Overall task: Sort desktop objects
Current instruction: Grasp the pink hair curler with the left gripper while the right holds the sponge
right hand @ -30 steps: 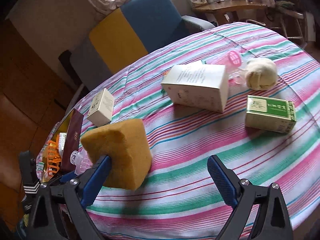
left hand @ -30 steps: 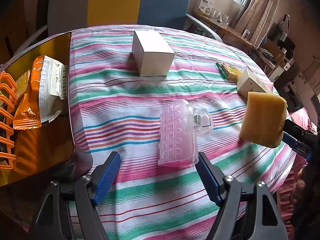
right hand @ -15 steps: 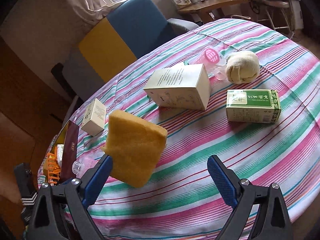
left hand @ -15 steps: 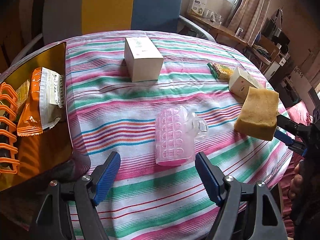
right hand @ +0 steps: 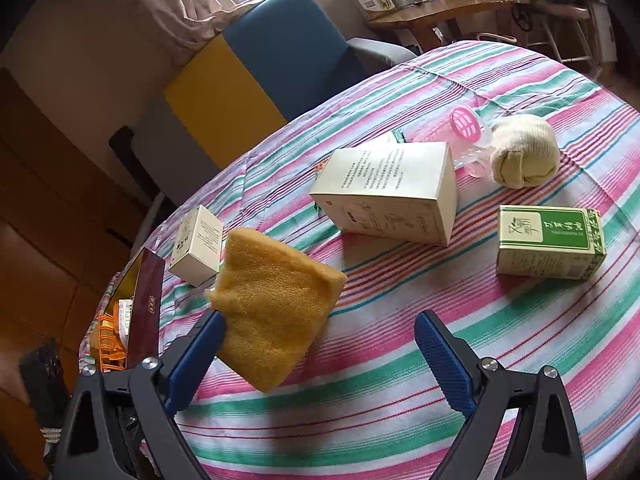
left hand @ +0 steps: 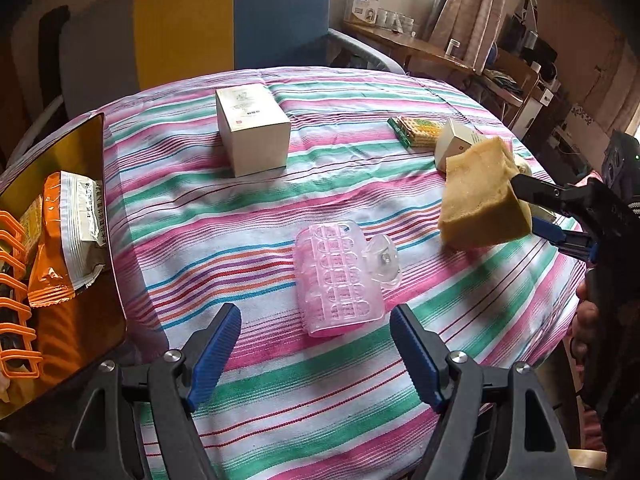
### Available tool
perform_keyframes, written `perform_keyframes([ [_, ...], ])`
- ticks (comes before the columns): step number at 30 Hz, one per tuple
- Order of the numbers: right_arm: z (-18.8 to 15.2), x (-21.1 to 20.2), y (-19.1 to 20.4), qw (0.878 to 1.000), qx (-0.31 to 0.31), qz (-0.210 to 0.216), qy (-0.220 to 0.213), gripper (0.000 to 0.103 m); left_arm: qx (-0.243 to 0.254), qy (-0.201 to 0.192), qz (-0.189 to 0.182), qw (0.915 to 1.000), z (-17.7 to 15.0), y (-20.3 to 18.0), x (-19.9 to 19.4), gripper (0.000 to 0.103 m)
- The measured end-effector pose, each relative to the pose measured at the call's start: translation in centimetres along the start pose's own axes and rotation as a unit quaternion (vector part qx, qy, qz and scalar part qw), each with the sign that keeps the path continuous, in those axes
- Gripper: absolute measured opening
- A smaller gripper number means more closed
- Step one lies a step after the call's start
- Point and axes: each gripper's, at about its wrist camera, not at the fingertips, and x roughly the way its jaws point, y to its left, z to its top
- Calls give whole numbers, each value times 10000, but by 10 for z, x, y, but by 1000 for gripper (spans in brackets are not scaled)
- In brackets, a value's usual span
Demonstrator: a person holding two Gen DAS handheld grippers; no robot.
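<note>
A yellow sponge [right hand: 276, 304] leans against the left finger of my right gripper [right hand: 320, 344], whose jaws stand wide open; the sponge hangs tilted just above the striped tablecloth [right hand: 400, 400]. In the left wrist view the sponge [left hand: 484, 196] shows at the right by the right gripper's tips. My left gripper [left hand: 316, 340] is open and empty, just in front of a pink clear plastic case [left hand: 340, 276] lying on the cloth.
A white box [left hand: 252, 128], a snack pack [left hand: 412, 130], a large white box [right hand: 388, 192], a green box [right hand: 548, 240], a rolled sock [right hand: 524, 152], a pink cup [right hand: 466, 126]. A gold tray [left hand: 84, 240] with an orange packet [left hand: 68, 236] stands left.
The right gripper's jaws have stayed wide while the sponge tipped and sank toward the cloth. The left gripper drew back a little from the pink case.
</note>
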Motion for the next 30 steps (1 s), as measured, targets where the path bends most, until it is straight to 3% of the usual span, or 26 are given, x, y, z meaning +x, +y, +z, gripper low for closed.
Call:
perform_keyframes([
  [9, 6, 13, 9, 9998, 27, 146, 154, 98, 92, -40, -208, 9997, 3, -4, 0, 79],
  [18, 2, -4, 10, 9997, 104, 220, 15, 98, 306, -127, -491, 9982, 5, -15, -2, 80],
  [30, -19, -8, 5, 9998, -69, -60, 158, 98, -307, 80, -659, 9973, 14, 3, 22, 80],
])
